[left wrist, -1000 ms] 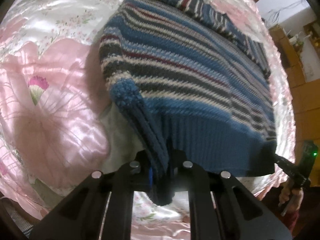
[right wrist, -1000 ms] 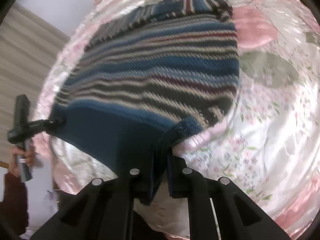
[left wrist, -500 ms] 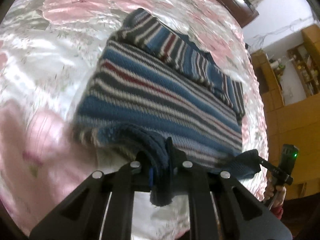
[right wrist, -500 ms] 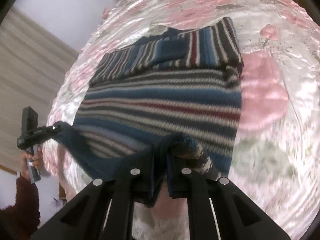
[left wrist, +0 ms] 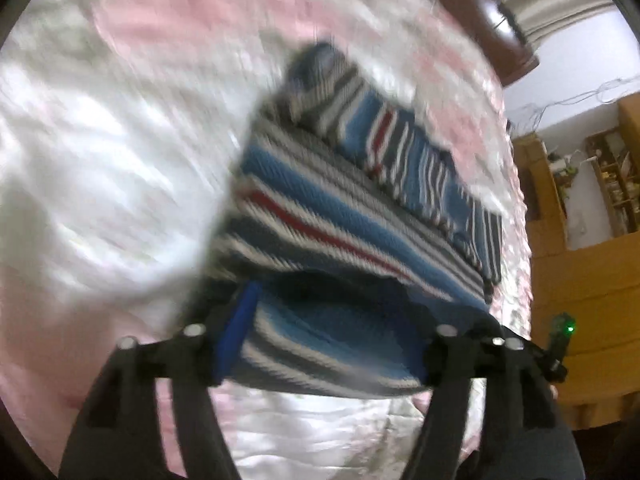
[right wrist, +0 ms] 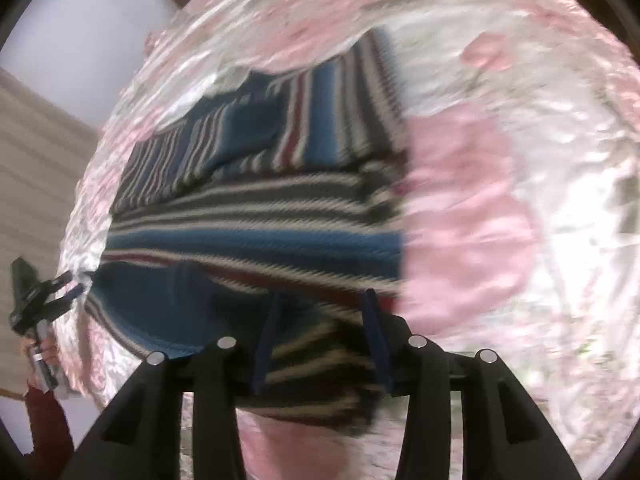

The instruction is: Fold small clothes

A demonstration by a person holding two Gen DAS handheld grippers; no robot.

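Both the left gripper (left wrist: 324,344) and right gripper (right wrist: 320,340) stand spread, jaws released; the sweater (left wrist: 352,216) lies mid-bedspread (left wrist: 100,140), hem doubled over. Withdrawing carelessly could snag and undo the fold.

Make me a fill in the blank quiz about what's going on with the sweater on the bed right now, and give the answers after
1. The striped sweater lies on a shiny bedspread printed with ____ flowers.
2. The left gripper has its fingers spread ____, with sweater fabric between them.
3. Among the sweater's blue, grey and white stripes runs a thin ____ one.
4. The right gripper is ____, not clamped shut.

Answers: pink; open; red; open
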